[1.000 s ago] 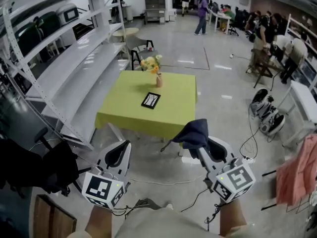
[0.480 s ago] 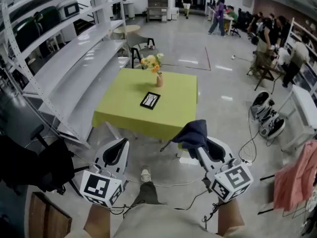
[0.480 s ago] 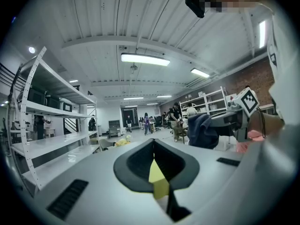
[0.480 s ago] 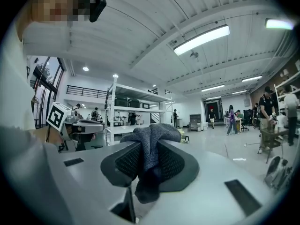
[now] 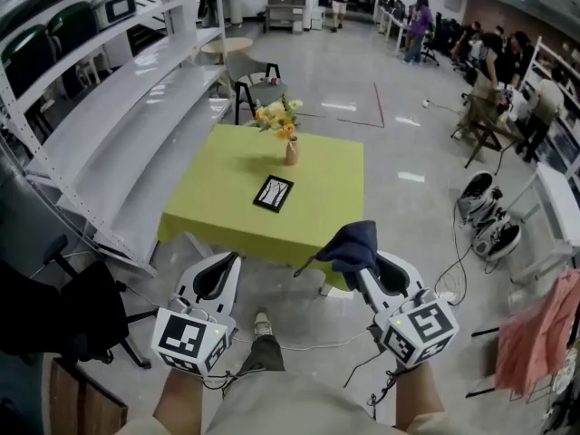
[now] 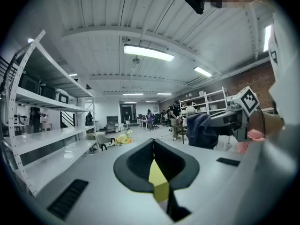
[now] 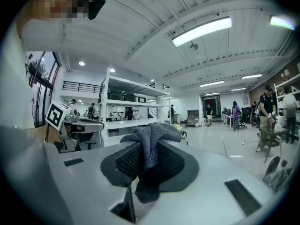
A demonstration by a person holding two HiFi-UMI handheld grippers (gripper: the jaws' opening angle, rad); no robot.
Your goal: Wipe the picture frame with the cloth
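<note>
A small black picture frame (image 5: pixel 273 193) lies flat near the middle of the yellow-green table (image 5: pixel 217 214), well ahead of both grippers. My right gripper (image 5: pixel 373 265) is shut on a dark blue cloth (image 5: pixel 352 241), which bunches up over its jaws (image 7: pixel 150 139). My left gripper (image 5: pixel 217 275) is shut with nothing in it (image 6: pixel 154 165). Both grippers hang over the floor, short of the table's near edge. From the left gripper view I see the right gripper and its cloth (image 6: pixel 201 130) off to the right.
A vase of flowers (image 5: pixel 290 148) stands behind the frame. Long white shelving (image 5: pixel 118 107) runs along the left. A dark chair (image 5: pixel 54 306) sits at lower left, cables (image 5: pixel 299 341) cross the floor, and people stand far off at the back.
The table and frame have drawn nearer and lower in the head view as the person walks forward. Both grippers keep their hold and pose; a foot shows below.
</note>
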